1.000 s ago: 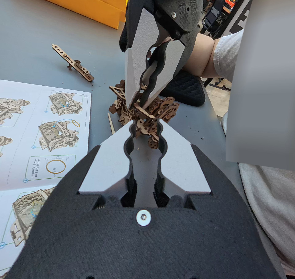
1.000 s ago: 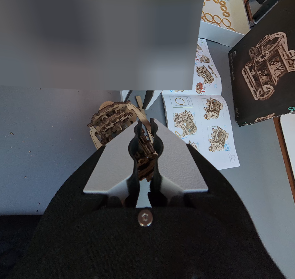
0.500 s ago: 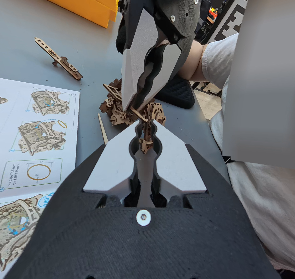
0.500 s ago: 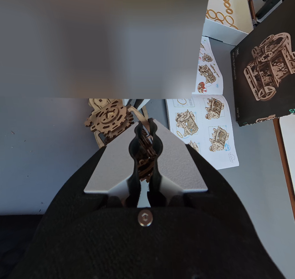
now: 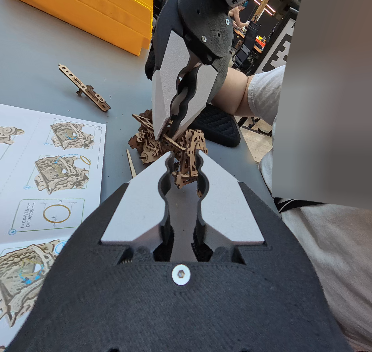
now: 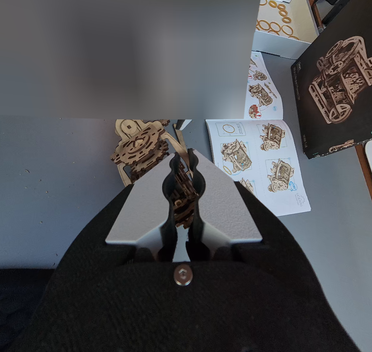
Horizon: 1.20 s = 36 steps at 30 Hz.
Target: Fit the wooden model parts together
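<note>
A half-built wooden model [image 5: 149, 151] of gears and fretwork stands on the grey table [image 5: 40, 60]. My left gripper [image 5: 185, 153] is low at its near end, with the jaws closed on a gear frame of the model. My right gripper [image 5: 169, 136] comes down from above and is shut on a thin slat on top of the model. In the right wrist view the right gripper [image 6: 184, 153] has dark model parts between its pads. The model's big gear wheel [image 6: 138, 149] faces that camera to the left of the fingers.
An open instruction booklet [image 5: 50, 171] lies left of the model. A loose wooden strip [image 5: 84, 87] and a yellow bin [image 5: 90, 10] lie beyond. A thin stick [image 5: 130, 165] lies by the model. A black box [image 6: 338, 80] and a white box of rings [image 6: 281, 20] stand behind the booklet. A person's arm [image 5: 231, 96] is at the right. Less than 4 cm separates the two grippers' tips. My right gripper's tips are some 6 centimetres from the thin stick [image 5: 130, 165].
The model has turned, so its gear wheel now faces the right camera. My left jaws narrowed, then widened a little around a broader part. The right gripper kept its hold on the slat.
</note>
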{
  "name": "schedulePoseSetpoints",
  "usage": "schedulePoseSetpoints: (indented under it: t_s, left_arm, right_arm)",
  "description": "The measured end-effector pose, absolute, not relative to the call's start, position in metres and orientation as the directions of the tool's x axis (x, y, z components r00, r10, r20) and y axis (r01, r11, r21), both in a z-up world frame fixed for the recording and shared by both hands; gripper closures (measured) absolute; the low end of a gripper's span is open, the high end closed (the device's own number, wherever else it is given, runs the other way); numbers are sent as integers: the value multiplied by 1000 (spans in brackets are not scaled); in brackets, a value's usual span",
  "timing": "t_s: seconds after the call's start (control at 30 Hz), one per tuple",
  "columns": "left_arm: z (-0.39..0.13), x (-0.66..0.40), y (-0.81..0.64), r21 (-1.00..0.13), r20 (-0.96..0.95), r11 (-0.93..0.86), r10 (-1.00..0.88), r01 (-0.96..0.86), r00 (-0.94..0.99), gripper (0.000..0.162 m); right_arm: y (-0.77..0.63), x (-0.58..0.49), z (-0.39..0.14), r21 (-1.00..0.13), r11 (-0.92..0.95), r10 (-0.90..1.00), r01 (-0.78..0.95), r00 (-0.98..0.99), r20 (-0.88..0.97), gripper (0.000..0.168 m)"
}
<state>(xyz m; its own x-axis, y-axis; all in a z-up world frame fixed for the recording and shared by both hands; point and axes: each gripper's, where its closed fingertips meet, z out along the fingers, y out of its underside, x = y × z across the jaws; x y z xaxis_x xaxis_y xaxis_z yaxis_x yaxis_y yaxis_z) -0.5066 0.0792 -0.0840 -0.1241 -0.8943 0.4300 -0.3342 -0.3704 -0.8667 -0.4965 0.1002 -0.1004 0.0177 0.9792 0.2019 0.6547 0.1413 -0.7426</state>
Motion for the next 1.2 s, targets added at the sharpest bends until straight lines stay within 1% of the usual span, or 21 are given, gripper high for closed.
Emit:
schedulePoseSetpoints:
  t_s: [0.03, 0.17, 0.43, 0.67, 0.83, 0.93, 1.2]
  left_arm:
    - [-85, -506, 78, -864, 434, -372, -892, -340, -127, 144]
    - [-91, -502, 76, -857, 422, -352, -899, -378, -120, 143]
    - [-88, -501, 73, -853, 449, -373, -881, -364, -148, 151]
    - [-88, -501, 71, -827, 525, -445, -831, -345, -186, 154]
    - [-88, -501, 70, -808, 566, -487, -799, -331, -206, 160]
    - [-89, -502, 70, -792, 593, -514, -776, -329, -215, 160]
    - [-89, -502, 73, -791, 598, -525, -773, -314, -215, 161]
  right_arm:
    - [100, -497, -100, -743, 142, 979, 655, 18, 203, 160]
    - [98, -498, -99, -757, 131, 983, 640, 14, 182, 160]
    - [97, -499, -97, -794, 102, 991, 599, 9, 135, 160]
    - [97, -499, -96, -809, 114, 990, 577, 1, 140, 161]
    - [98, -500, -96, -808, 147, 983, 570, 5, 183, 161]
    - [97, -501, -96, -808, 155, 981, 568, 8, 194, 161]
    - [100, -501, -95, -812, 138, 981, 567, 34, 190, 163]
